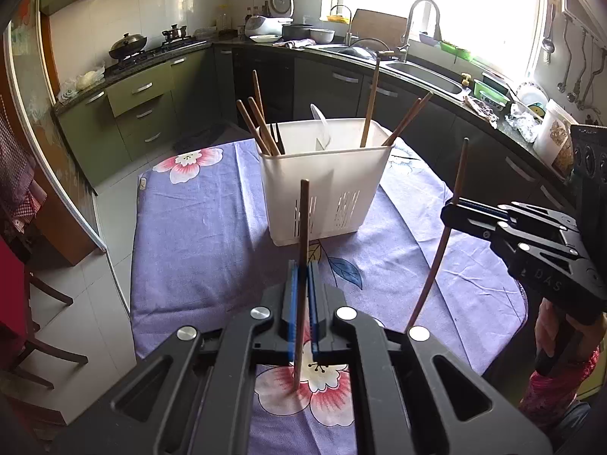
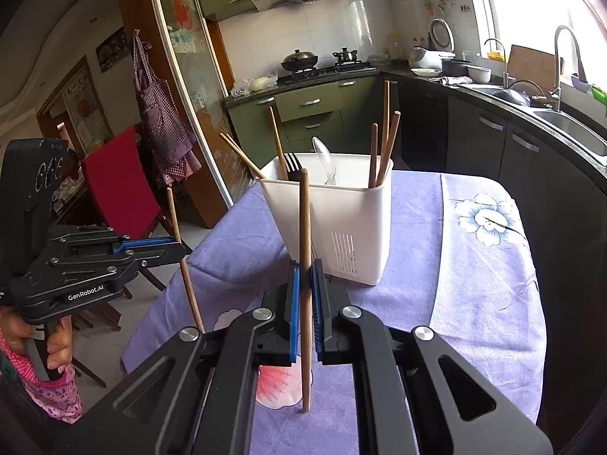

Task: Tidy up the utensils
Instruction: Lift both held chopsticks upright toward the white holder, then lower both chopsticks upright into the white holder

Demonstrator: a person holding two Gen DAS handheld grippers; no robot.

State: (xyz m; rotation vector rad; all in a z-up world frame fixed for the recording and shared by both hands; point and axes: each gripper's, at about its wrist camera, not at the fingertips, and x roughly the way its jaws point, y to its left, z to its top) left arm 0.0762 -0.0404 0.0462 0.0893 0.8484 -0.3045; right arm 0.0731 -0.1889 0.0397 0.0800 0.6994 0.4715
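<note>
A white slotted utensil caddy (image 1: 341, 167) (image 2: 353, 212) stands on the purple floral tablecloth (image 1: 197, 235) (image 2: 447, 265). It holds several wooden chopsticks, a black fork (image 2: 291, 165) and a pale spoon (image 1: 321, 125). My left gripper (image 1: 301, 265) (image 2: 179, 247) is shut on one upright brown chopstick (image 1: 303, 220) (image 2: 172, 212), raised above the cloth in front of the caddy. My right gripper (image 2: 305, 269) (image 1: 452, 208) is shut on a second upright chopstick (image 2: 304, 220) (image 1: 459, 174), a little nearer than the caddy and to its right in the left wrist view.
A red-backed chair (image 2: 117, 189) and a dark wooden chair (image 1: 41, 295) stand off the table's left side. Kitchen cabinets, a stove and a sink (image 1: 428, 76) run along the far wall. A person's hand (image 2: 57, 345) grips the left handle.
</note>
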